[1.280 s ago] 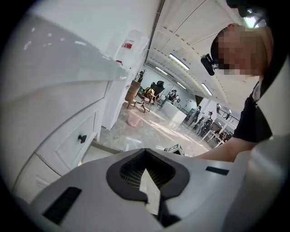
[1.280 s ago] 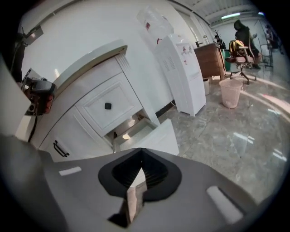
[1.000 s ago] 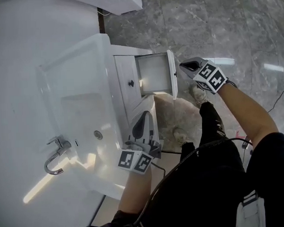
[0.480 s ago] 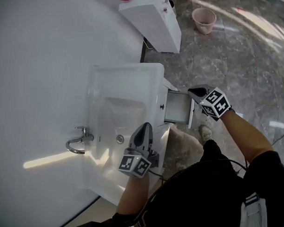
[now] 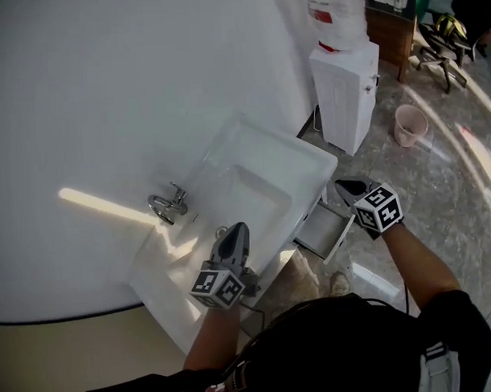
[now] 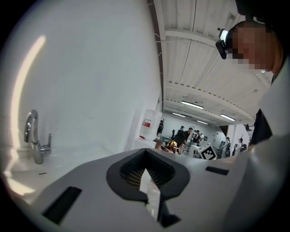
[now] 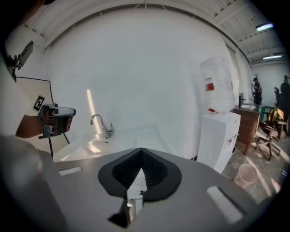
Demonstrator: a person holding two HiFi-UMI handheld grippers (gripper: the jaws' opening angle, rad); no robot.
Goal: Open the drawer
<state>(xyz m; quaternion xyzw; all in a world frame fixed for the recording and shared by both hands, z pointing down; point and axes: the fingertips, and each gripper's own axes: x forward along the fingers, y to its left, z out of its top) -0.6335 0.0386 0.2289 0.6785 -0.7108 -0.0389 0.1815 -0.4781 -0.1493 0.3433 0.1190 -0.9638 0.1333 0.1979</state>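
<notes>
The white drawer (image 5: pixel 322 231) stands pulled out from the vanity under the white sink (image 5: pixel 297 167), at the sink's right side. My right gripper (image 5: pixel 344 187) hovers just above and right of the drawer, apart from it, jaws shut and empty. My left gripper (image 5: pixel 233 232) hangs over the sink's near edge, jaws together with nothing between them. In the right gripper view my right gripper (image 7: pixel 141 158) points at the sink (image 7: pixel 118 139) and the white wall. The left gripper (image 6: pixel 146 159) looks along the wall past the faucet (image 6: pixel 34 141).
A chrome faucet (image 5: pixel 168 204) sits at the sink's back by the white wall. A white water dispenser (image 5: pixel 345 83) stands beyond the sink, with a pink bucket (image 5: pixel 409 124) on the marble floor beside it. Wooden furniture and chairs (image 5: pixel 441 32) are at the far right.
Both grippers have risen, and the right one has come away from the drawer front. The head view has swung up, bringing the water dispenser and bucket into sight. The drawer stays open.
</notes>
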